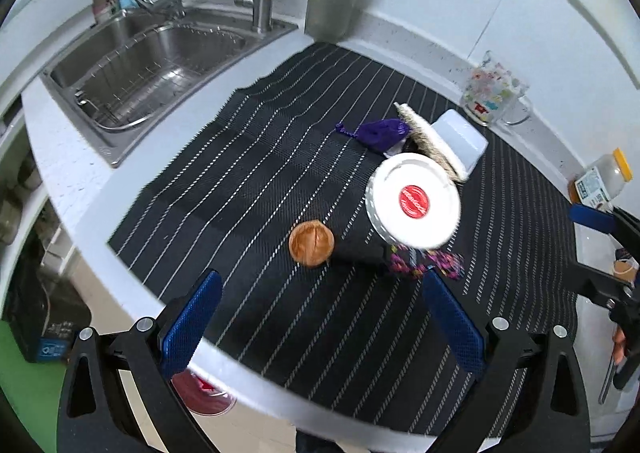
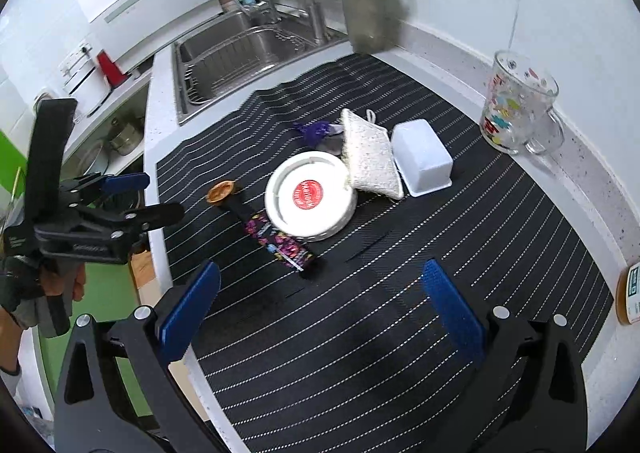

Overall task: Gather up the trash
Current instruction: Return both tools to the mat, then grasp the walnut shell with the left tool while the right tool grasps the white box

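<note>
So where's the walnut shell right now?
The walnut shell lies on the striped mat, just left of the white lid in both views, ahead of the open left claw.

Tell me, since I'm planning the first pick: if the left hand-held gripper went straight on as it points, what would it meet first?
Probably the brown walnut shell half, centred ahead of the open left hand-held gripper on the striped mat. Depth is unclear; the white lid lies right of that line.

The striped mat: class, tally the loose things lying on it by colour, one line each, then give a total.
White: 3, round lid, sponge, tub
Purple: 1, crumpled wrapper
Brown: 1, walnut shell
Black, multicoloured print: 1, wrapper
Total: 6
</note>
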`<state>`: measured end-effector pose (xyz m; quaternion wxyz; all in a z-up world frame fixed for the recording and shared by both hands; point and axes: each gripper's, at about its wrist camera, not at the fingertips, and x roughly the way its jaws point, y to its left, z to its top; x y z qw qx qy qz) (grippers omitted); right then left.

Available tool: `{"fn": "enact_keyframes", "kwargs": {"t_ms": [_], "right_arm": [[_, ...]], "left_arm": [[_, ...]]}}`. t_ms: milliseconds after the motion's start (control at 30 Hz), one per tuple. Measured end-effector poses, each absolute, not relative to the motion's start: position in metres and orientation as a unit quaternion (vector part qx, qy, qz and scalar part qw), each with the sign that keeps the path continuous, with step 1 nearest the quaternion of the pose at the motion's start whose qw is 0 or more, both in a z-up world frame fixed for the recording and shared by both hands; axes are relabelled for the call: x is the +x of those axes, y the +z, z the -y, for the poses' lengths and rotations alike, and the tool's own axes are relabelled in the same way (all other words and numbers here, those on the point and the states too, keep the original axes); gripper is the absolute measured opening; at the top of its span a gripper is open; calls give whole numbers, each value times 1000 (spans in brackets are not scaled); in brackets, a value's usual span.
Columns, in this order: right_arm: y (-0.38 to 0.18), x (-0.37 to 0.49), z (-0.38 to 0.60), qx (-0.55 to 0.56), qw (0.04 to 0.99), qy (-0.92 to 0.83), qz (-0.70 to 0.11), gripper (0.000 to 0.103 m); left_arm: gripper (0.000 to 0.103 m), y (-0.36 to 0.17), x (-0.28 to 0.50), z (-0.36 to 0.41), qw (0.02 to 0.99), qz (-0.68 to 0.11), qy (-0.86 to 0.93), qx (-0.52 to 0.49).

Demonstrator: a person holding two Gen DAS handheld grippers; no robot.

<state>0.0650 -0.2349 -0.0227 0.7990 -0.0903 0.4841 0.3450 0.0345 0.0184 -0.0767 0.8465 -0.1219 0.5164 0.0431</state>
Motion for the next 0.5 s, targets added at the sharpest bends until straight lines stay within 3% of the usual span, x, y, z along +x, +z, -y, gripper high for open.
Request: {"fn": "enact_keyframes", "kwargs": {"t_ms": [300, 367, 500], "right_arm": [[-44, 92, 227, -81, 793, 332, -504, 100], [-46, 96, 225, -80, 792, 332, -506, 100], [-48, 103, 224, -74, 791, 334, -508, 100]], "left_arm": [[96, -115, 73, -34, 823, -548, 49, -143], [90, -119, 75, -34, 820, -552, 45, -147], [69, -125, 76, -32, 815, -559, 43, -148]]}}
